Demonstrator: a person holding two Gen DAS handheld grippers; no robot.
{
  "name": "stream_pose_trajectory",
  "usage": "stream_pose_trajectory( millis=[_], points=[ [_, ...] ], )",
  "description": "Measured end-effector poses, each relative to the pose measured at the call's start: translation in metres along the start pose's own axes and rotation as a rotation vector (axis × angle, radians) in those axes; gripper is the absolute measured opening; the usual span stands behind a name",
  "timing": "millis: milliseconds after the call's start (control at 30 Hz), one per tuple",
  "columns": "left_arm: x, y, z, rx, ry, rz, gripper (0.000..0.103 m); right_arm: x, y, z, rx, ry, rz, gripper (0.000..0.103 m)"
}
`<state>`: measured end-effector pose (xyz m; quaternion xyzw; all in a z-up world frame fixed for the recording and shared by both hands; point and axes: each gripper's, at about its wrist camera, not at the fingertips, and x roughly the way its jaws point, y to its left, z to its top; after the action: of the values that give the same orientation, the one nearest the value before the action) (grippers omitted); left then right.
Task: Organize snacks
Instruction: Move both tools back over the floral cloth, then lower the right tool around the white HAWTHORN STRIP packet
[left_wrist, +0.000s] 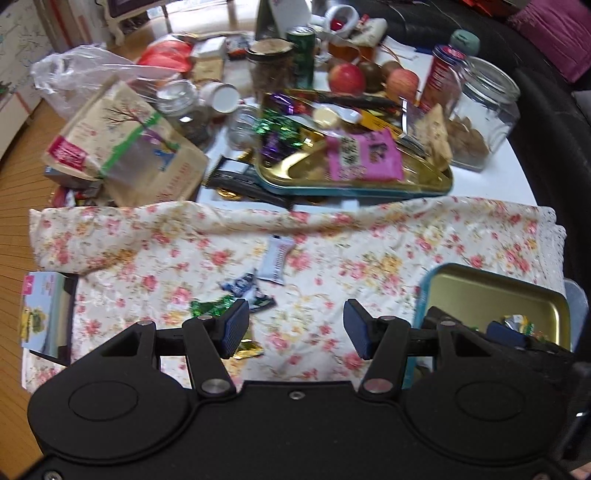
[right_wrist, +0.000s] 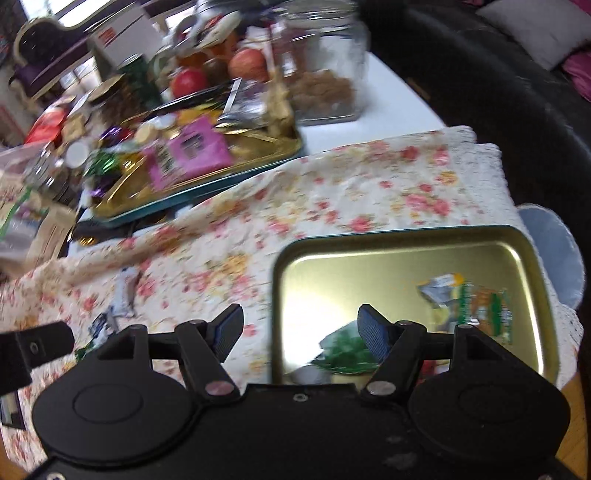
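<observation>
Loose wrapped candies lie on the floral cloth (left_wrist: 369, 251): a white bar (left_wrist: 276, 260), a blue-and-white sweet (left_wrist: 240, 285), a green foil sweet (left_wrist: 210, 307) and a gold one (left_wrist: 249, 349). My left gripper (left_wrist: 297, 328) hangs open above the cloth, nothing between its pads. A small gold tin tray (right_wrist: 402, 243) with a teal rim holds a green foil sweet (right_wrist: 343, 349) and an orange-green packet (right_wrist: 484, 306). My right gripper (right_wrist: 301, 334) stands open over that tray's left rim, empty.
Behind the cloth, a larger gold tray (left_wrist: 424, 177) is heaped with sweets and a pink packet (left_wrist: 364, 157). Around it stand jars (left_wrist: 484, 114), a green can (left_wrist: 301, 55), apples (left_wrist: 347, 79), paper bags (left_wrist: 129, 147) and a plastic bag. A dark sofa (right_wrist: 498, 92) curves along the right.
</observation>
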<state>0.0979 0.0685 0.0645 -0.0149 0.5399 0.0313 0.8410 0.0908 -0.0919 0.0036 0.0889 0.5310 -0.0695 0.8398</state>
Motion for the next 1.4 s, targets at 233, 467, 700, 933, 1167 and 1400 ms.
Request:
stream_pose_trajectory(
  millis=[233, 467, 700, 933, 1167, 1400],
  points=[
    [-0.004, 0.039, -0.002, -0.019, -0.034, 0.06, 0.061, 0.006, 0.063, -0.012, -0.117, 0.027, 0.061, 0.071],
    [-0.01, 0.073, 0.002, -0.061, -0.045, 0.077, 0.061, 0.018, 0.108, -0.024, -0.251, 0.034, 0.01, 0.071],
    [-0.031, 0.102, 0.013, -0.096, -0.096, 0.045, 0.061, 0.046, 0.136, -0.029, -0.28, 0.166, 0.079, 0.07],
    [-0.053, 0.134, 0.023, -0.134, -0.186, 0.075, 0.061, 0.064, 0.158, -0.01, -0.187, 0.211, 0.087, 0.071],
    [-0.049, 0.155, 0.028, -0.19, -0.176, 0.088, 0.061, 0.081, 0.167, 0.024, -0.111, 0.154, 0.075, 0.071],
    [-0.043, 0.159, 0.025, -0.195, -0.148, 0.084, 0.061, 0.109, 0.172, 0.033, -0.036, 0.181, 0.095, 0.068]
  ],
)
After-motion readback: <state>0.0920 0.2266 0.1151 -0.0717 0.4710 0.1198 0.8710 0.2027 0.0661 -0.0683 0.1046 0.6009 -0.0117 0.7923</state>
